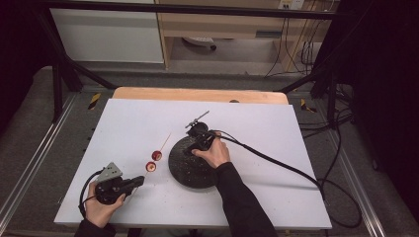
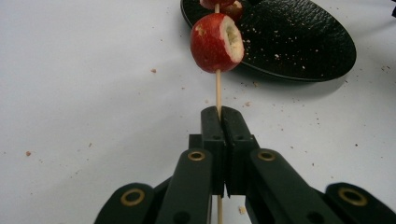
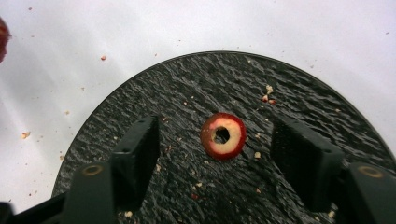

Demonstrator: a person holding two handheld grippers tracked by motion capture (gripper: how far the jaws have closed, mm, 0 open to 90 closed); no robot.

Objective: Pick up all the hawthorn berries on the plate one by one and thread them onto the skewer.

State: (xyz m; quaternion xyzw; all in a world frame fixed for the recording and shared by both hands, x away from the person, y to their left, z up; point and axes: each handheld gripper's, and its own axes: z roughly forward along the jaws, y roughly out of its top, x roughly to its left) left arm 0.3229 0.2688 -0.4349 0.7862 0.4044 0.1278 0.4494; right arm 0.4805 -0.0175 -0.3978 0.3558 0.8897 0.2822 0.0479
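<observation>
The left gripper [image 2: 219,112], held low and level, clamps the thin wooden skewer [image 2: 217,91]. The right gripper [image 3: 217,140] points down, jaws open around the red cored fruit slice [image 3: 223,135] on the round black textured plate [image 3: 303,98].

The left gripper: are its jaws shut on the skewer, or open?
Shut on it. The left gripper has both jaws pressed together with the wooden skewer clamped between them, a red fruit piece threaded farther along.

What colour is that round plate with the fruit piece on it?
Black, with a rough, rippled texture: the round plate shows best in the right gripper view.
</observation>
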